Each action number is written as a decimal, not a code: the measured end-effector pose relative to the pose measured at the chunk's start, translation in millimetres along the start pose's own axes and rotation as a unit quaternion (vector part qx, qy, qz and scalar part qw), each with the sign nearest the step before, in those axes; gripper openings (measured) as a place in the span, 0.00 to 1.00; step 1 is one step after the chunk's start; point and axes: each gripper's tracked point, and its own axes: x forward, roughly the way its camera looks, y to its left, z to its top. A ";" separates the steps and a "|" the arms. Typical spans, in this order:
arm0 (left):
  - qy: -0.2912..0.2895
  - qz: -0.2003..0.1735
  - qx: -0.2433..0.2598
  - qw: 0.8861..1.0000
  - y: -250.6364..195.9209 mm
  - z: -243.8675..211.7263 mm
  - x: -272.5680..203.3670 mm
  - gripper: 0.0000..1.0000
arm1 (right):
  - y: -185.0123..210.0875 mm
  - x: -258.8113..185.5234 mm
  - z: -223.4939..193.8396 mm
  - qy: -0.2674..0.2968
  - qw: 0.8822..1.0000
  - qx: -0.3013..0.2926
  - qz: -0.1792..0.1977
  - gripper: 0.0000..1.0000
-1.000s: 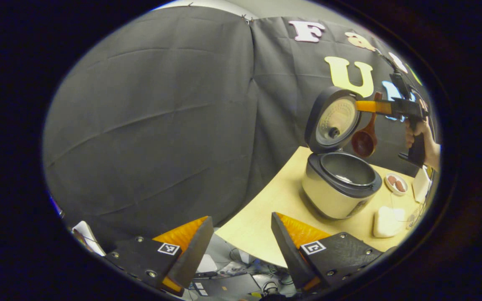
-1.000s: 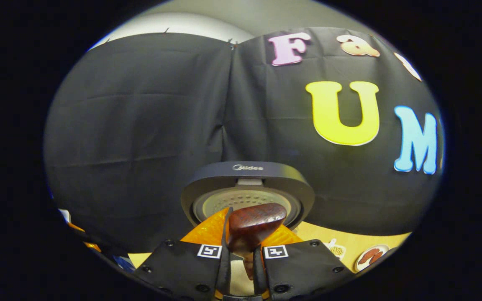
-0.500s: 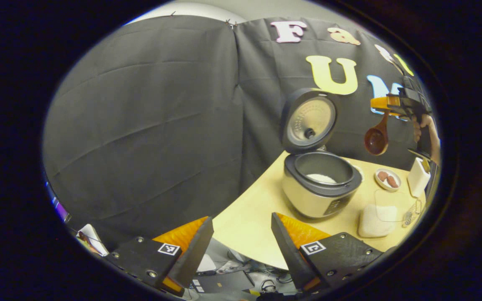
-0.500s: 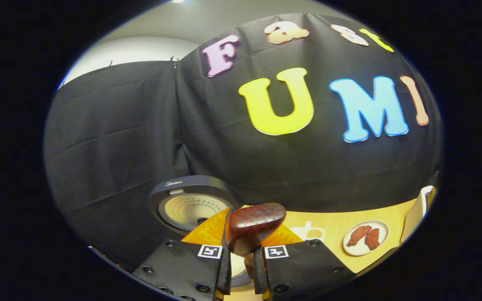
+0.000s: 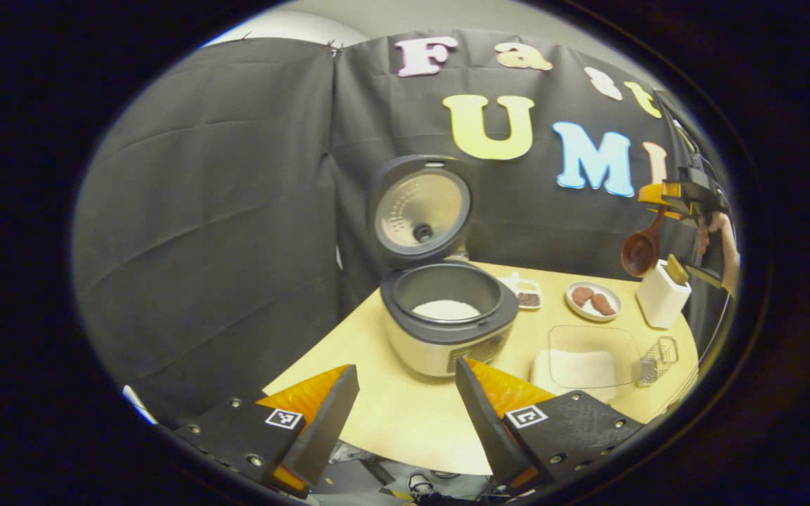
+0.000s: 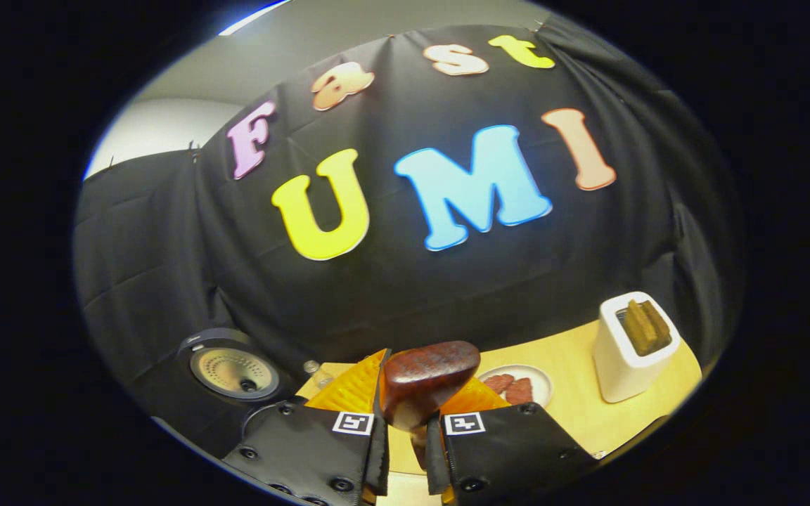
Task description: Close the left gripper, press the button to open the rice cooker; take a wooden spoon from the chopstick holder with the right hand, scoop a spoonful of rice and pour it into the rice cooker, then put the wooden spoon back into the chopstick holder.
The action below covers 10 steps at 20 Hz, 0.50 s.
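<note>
left gripper (image 5: 405, 414): your fingers stand wide apart and hold nothing, low over the near edge of the table (image 5: 412, 422).
right gripper (image 6: 405, 422): your two fingers are clamped on the handle of the wooden spoon (image 6: 427, 379); in the left gripper view you see this gripper (image 5: 665, 200) raised at far right, a hand (image 5: 718, 235) behind it.
wooden spoon: in the left gripper view it (image 5: 640, 249) hangs bowl-down from the gripper, in the air just beside the top of the chopstick holder, apart from it.
chopstick holder (image 6: 626, 355): white, upright on the far right of the table; a brown utensil sticks out of its top. left gripper view (image 5: 661, 295).
rice cooker (image 5: 447, 316): lid (image 5: 419, 211) swung up and open; white rice lies in the inner pot.
rice container (image 5: 584, 358): clear, shallow, white rice inside, just right of the cooker.
small plate (image 5: 591, 301): reddish pieces on it, between cooker and chopstick holder; right gripper view (image 6: 538, 379).
wire basket (image 5: 658, 350): small, beside the rice container.
</note>
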 end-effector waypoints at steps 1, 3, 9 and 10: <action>-0.004 -0.005 0.005 1.000 -9.2 3.1 1.0 0.89 | -21.1 -7.0 3.8 -0.002 1.000 0.011 -0.015 0.23; -0.006 -0.020 0.011 1.000 -32.3 7.7 5.1 0.89 | -63.3 -21.0 9.6 -0.008 0.999 0.030 -0.043 0.23; -0.012 -0.037 0.013 0.999 -80.1 19.5 0.7 0.89 | -156.2 -45.4 -5.5 -0.001 0.990 0.092 -0.106 0.23; -0.011 -0.036 0.010 0.999 -86.3 19.2 -2.9 0.89 | -164.5 -48.5 -14.2 0.006 0.988 0.104 -0.110 0.23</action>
